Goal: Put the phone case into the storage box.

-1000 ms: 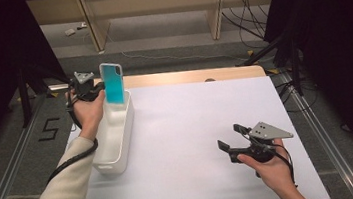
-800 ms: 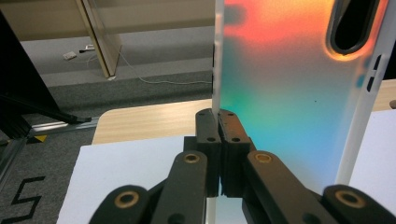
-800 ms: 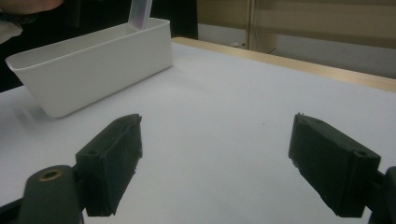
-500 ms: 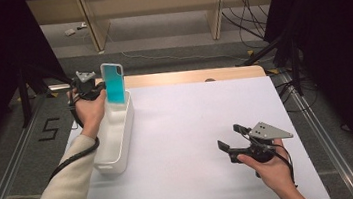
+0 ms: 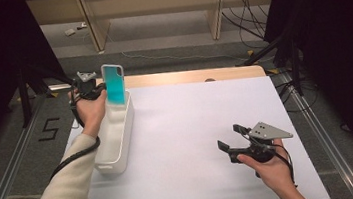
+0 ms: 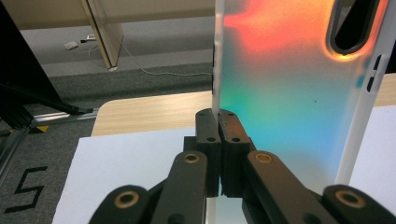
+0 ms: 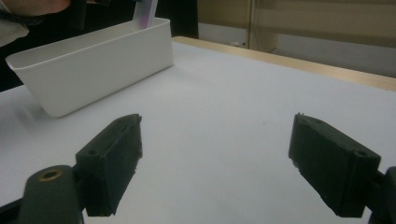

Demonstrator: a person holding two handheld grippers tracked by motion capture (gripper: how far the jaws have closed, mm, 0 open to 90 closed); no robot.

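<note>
Nearest the camera, at the near right of the white-topped table [image 5: 188,128]: right tongs [image 5: 229,138], black, held in a bare hand, topped by a grey three-cornered plate; jaws set wide apart, nothing between them, hovering just above the bare tabletop. In the right gripper view, right tongs [image 7: 215,161] with both dark pads parted over white surface, facing the long white plastic bin [image 7: 88,65] farther off.

Toward the left edge of the table: the long white plastic bin [image 5: 116,136], rectangular, open-topped, lying lengthwise from near to far, well apart from the right tongs.

Above the far end of the bin: translucent iridescent phone case [image 5: 114,84], teal in the high view, held upright, lower edge dipping inside the bin's far end. Just left of the case: left tongs [image 5: 97,91], gripped by a hand in a cream sleeve. In the left gripper view, left tongs [image 6: 217,117] pressed together on the thin side edge of the phone case [image 6: 289,93], colours running orange to teal, oval camera cut-out at upper right.

Beyond the table: grey carpeted floor [image 5: 158,46].
</note>
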